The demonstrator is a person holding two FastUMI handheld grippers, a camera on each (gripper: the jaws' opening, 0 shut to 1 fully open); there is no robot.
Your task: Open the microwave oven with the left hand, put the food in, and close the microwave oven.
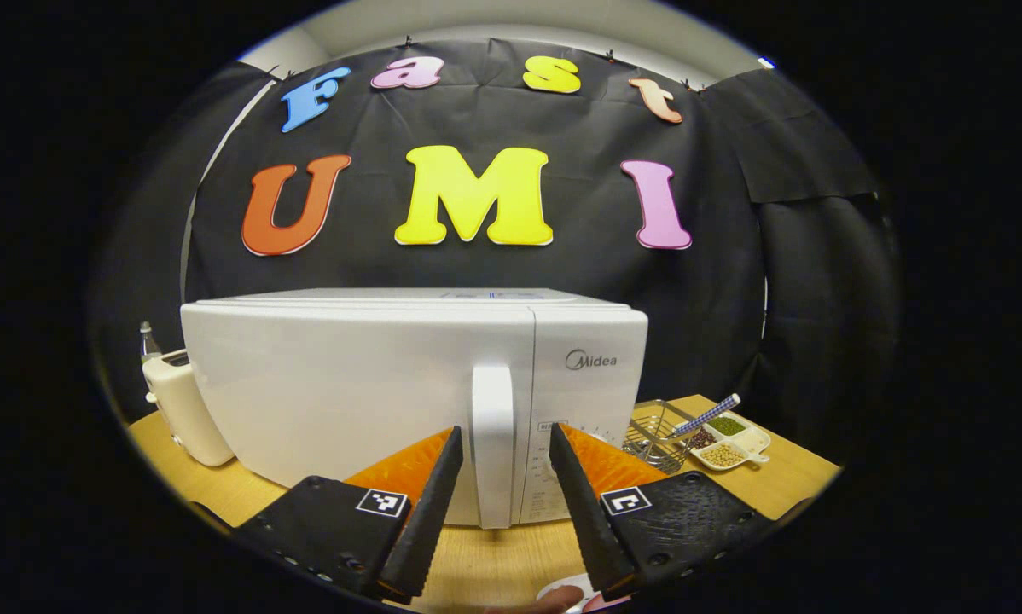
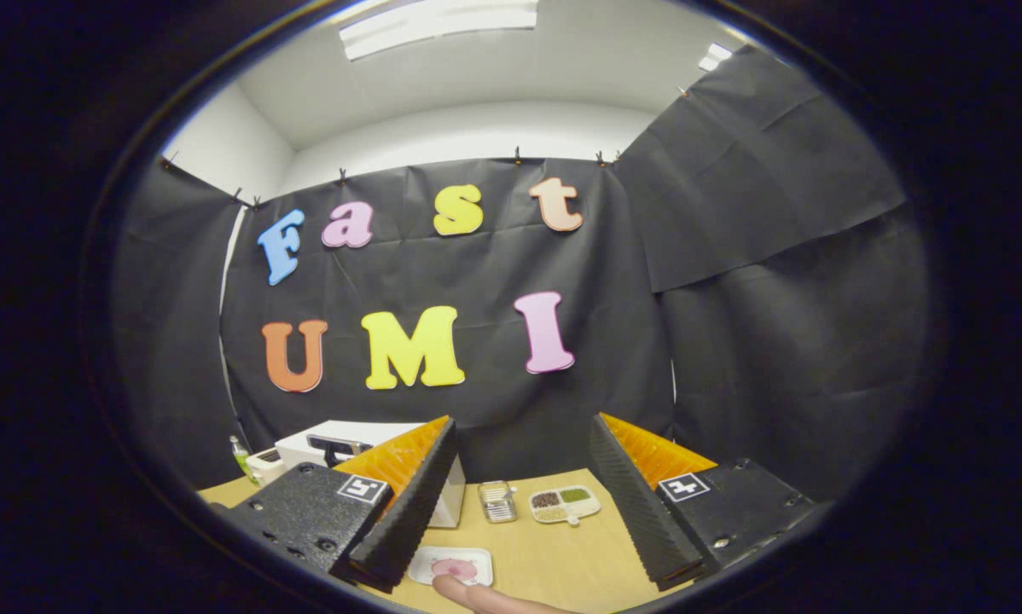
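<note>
In the left gripper view the white microwave [image 1: 357, 392] stands straight ahead with its door closed. Its upright white handle [image 1: 493, 443] shows in the gap between my left gripper's [image 1: 504, 429] open fingers, and neither finger touches it. In the right gripper view my right gripper [image 2: 521, 421] hangs open and empty above the table, the microwave [image 2: 340, 443] off to its left. A white plate with pink food [image 2: 453, 565] lies on the table just below that gripper's fingers. The plate's edge [image 1: 598, 602] also peeks in below the left gripper.
A cream appliance [image 1: 182, 409] and a bottle [image 1: 147, 339] stand left of the microwave. To its right are a wire basket [image 1: 656, 435], a divided dish of beans [image 1: 728, 443] and a striped stick [image 1: 707, 415]. A person's fingertip [image 2: 477, 597] rests by the plate on the wooden table [image 2: 562, 554].
</note>
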